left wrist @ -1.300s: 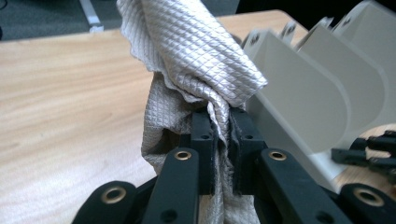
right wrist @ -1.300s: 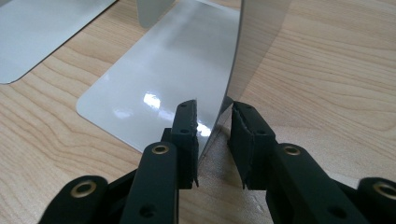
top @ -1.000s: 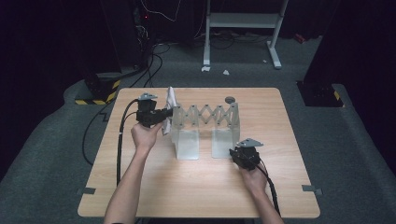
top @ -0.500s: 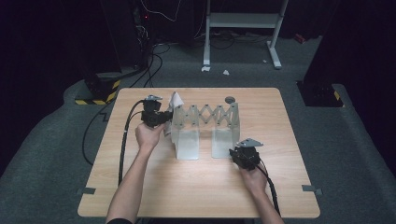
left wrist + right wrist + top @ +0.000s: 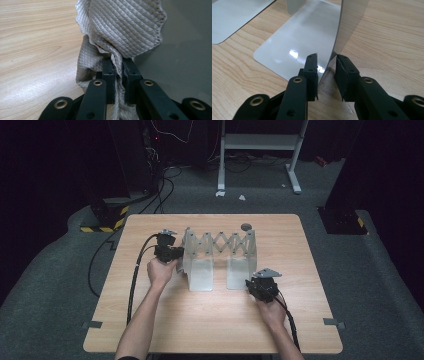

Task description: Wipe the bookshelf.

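Observation:
A metal rack point(image 5: 220, 245) with a scissor lattice and two upright end plates stands mid-table. My left gripper point(image 5: 181, 254) sits at the rack's left end, shut on a bunched white quilted cloth point(image 5: 125, 27). The cloth lies against the grey left plate point(image 5: 185, 50). My right gripper point(image 5: 250, 281) is at the rack's right end near the table. Its jaws straddle the thin upright right plate point(image 5: 352, 15), whose edge touches both pads. The shiny base plate point(image 5: 299, 40) lies flat beyond them.
A small dark round object point(image 5: 246, 226) lies on the wooden table point(image 5: 210, 320) behind the rack. Cables trail off the table's left edge point(image 5: 135, 285). A white stand point(image 5: 260, 142) and yellow-black striped floor tape point(image 5: 102, 226) are beyond the table.
My left hand has come down beside the rack's left plate, carrying the cloth from above the rack's top to lower against the plate. The right hand has not moved.

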### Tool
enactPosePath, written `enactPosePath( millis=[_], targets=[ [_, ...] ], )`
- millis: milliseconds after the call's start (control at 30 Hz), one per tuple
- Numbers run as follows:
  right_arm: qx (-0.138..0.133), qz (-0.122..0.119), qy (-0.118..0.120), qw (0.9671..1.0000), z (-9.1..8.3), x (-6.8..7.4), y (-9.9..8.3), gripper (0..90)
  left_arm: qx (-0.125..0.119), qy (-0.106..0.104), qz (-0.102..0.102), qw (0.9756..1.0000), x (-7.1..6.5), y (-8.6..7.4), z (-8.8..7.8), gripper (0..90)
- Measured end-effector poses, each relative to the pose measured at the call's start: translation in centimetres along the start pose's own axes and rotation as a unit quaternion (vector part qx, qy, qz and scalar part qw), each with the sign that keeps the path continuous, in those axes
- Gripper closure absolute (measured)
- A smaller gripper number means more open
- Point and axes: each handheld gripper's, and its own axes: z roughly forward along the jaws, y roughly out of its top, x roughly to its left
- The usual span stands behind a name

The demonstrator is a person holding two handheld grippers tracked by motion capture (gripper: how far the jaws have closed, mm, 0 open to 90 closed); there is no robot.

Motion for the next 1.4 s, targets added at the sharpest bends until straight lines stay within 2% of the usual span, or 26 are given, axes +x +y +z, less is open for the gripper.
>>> enactPosePath(
  millis=[100,267,367,467,633,700,833,900,1000,1067,1200,1400],
  targets=[
    [0.000,0.000,0.000,1.0000,0.0,0.0,0.0,71.6,0.011,0.002,0.001,0.9999,0.1,-0.7,0.6,81.9],
    [0.000,-0.001,0.000,1.0000,0.0,0.0,0.0,71.6,0.020,0.001,-0.009,0.9998,0.3,-1.8,1.6,81.9],
    [0.000,0.000,0.000,1.0000,0.0,0.0,0.0,71.6,0.034,0.011,-0.002,0.9993,0.3,-2.4,2.2,81.9],
    [-0.001,-0.001,-0.001,1.0000,0.0,0.0,0.0,71.6,0.042,0.009,-0.013,0.9990,0.5,-3.0,2.9,81.9],
    [-0.001,-0.001,-0.001,1.0000,0.0,0.0,0.0,71.6,0.049,0.009,-0.018,0.9986,0.6,-3.6,3.6,81.9],
    [-0.001,-0.001,-0.001,1.0000,0.0,0.0,0.0,71.6,0.050,0.012,-0.014,0.9986,0.5,-3.5,3.5,81.9],
    [0.000,-0.001,-0.001,1.0000,0.0,0.0,0.0,71.6,0.041,0.009,-0.009,0.9991,0.2,-3.3,2.7,81.9],
    [0.000,0.000,-0.001,1.0000,0.0,0.0,0.0,71.6,0.027,0.010,-0.004,0.9996,-0.1,-3.0,1.8,81.9],
    [0.000,-0.001,-0.001,1.0000,0.0,0.0,0.0,71.6,0.003,0.000,-0.004,1.0000,-0.4,-2.5,0.3,81.9],
    [0.000,0.000,-0.001,1.0000,0.0,0.0,0.0,71.6,-0.008,-0.005,0.002,1.0000,-0.6,-2.1,-0.7,81.8],
    [0.000,0.000,-0.001,1.0000,0.0,0.1,0.0,71.6,-0.025,0.001,0.017,0.9995,-1.6,-1.2,-2.4,81.8],
    [0.000,0.000,-0.001,1.0000,0.0,0.0,0.0,71.6,-0.048,-0.009,0.021,0.9986,-2.1,-0.9,-4.3,81.8]
  ],
)
